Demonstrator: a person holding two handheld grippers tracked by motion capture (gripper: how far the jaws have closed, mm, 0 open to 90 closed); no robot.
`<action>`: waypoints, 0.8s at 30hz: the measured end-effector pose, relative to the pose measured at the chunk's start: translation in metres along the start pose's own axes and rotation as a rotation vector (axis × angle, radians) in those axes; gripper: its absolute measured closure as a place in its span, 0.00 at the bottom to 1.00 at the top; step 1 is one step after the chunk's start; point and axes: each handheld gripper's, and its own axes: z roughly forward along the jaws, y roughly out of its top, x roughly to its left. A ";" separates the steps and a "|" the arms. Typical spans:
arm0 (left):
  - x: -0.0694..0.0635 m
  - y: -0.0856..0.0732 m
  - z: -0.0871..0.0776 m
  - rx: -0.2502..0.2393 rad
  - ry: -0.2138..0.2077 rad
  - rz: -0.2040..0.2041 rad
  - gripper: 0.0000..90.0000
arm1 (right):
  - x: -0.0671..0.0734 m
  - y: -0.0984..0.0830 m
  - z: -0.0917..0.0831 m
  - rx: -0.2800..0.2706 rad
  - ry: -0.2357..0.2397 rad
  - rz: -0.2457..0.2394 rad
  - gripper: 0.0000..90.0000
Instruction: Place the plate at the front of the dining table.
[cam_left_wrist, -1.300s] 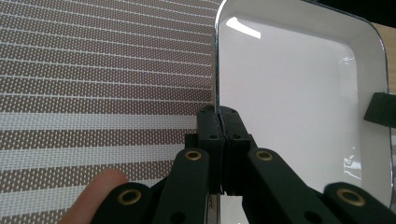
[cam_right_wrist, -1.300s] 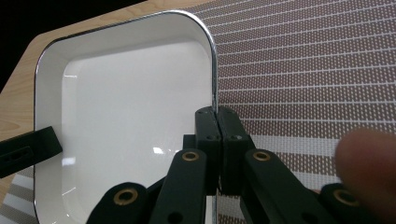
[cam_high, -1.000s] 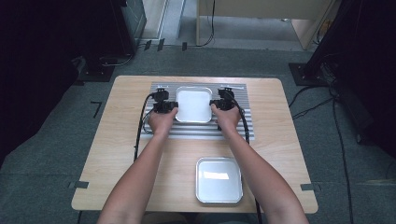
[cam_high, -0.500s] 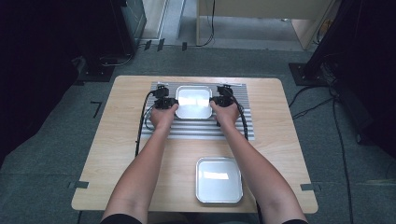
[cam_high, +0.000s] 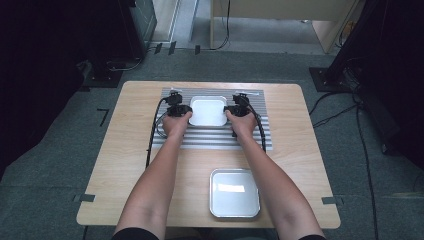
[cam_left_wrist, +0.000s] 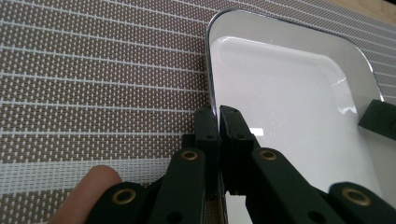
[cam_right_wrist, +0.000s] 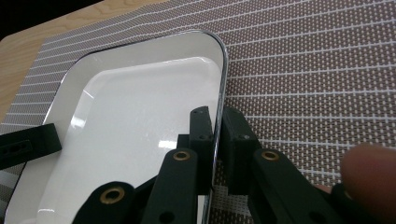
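Observation:
A shiny white rectangular tray (cam_high: 208, 111) lies on the striped grey mat (cam_high: 210, 137) at the far middle of the table. My left gripper (cam_high: 190, 112) clamps its left rim. In the left gripper view the two jaws (cam_left_wrist: 218, 116) press together on the thin edge of the tray (cam_left_wrist: 289, 93). My right gripper (cam_high: 226, 111) is at the opposite rim. Its jaws (cam_right_wrist: 218, 119) have just been opening. The tray's rim (cam_right_wrist: 219, 84) still runs between them, with a thin gap beside one pad.
A second, metal tray (cam_high: 234, 193) sits empty on the bare wood near the front edge, between the person's forearms. Black cables trail from both grippers over the mat. The wooden table (cam_high: 125, 150) stands on grey carpet, with dark equipment around it.
Both hands and the white tray have sunk a little onto the mat. The tray's place on the mat is almost unchanged.

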 end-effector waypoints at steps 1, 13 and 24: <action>0.000 0.000 0.000 -0.002 -0.016 -0.010 0.94 | 0.000 0.000 0.000 0.001 0.008 0.000 0.90; 0.011 -0.011 -0.027 0.001 -0.035 -0.047 0.66 | -0.031 -0.002 -0.032 -0.005 0.125 0.087 0.74; -0.006 -0.025 -0.021 0.058 -0.023 0.021 0.72 | 0.001 -0.022 -0.026 0.086 0.080 -0.042 0.88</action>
